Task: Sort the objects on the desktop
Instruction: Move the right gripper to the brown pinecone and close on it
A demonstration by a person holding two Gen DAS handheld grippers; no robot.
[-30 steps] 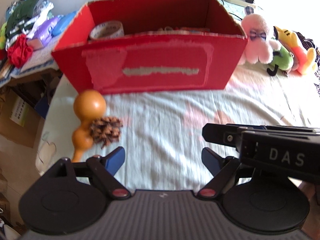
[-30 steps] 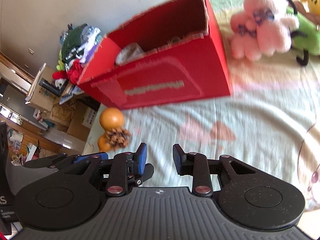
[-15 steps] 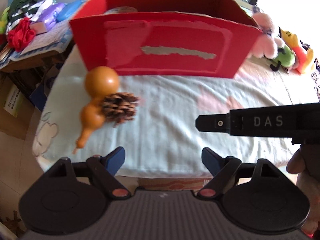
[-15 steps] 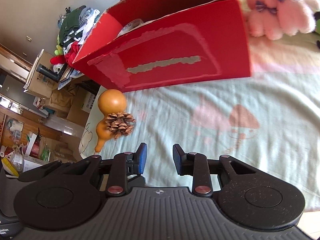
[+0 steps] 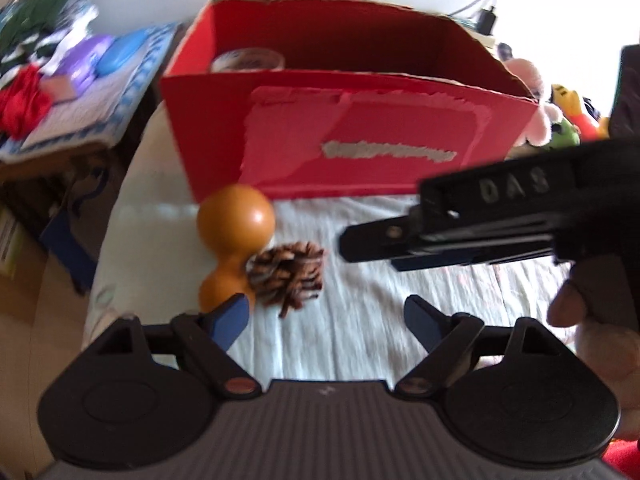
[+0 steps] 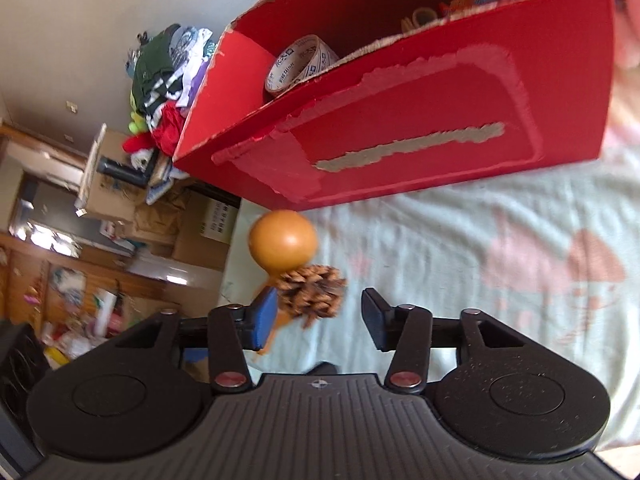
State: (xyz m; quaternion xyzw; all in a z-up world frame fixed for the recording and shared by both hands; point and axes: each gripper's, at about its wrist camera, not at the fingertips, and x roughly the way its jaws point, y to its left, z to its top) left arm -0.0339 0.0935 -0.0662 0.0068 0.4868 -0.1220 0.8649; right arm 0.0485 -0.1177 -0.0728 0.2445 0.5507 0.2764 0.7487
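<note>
An orange gourd [image 5: 236, 220] lies on the pale cloth in front of the red cardboard box [image 5: 360, 140], near the table's left edge. A brown pine cone [image 5: 288, 272] rests against it. My left gripper [image 5: 328, 314] stands open just short of both; its left fingertip overlaps the gourd's small end. My right gripper [image 5: 360, 240] comes in from the right, side-on, held by a hand [image 5: 580, 312]. In the right wrist view the right gripper [image 6: 320, 314] is open, with the pine cone [image 6: 314, 292] just ahead between its fingertips and the gourd [image 6: 282, 244] behind it.
The red box [image 6: 420, 132] holds a tape roll [image 6: 300, 64] and other small items. Plush toys [image 5: 532, 124] sit right of the box. A side table with clothes [image 5: 40, 80] and cardboard boxes [image 6: 112, 196] on the floor lie past the left edge.
Both grippers have moved closer to the gourd and pine cone. The right gripper's fingers have spread wider, and the pine cone now sits just in front of them.
</note>
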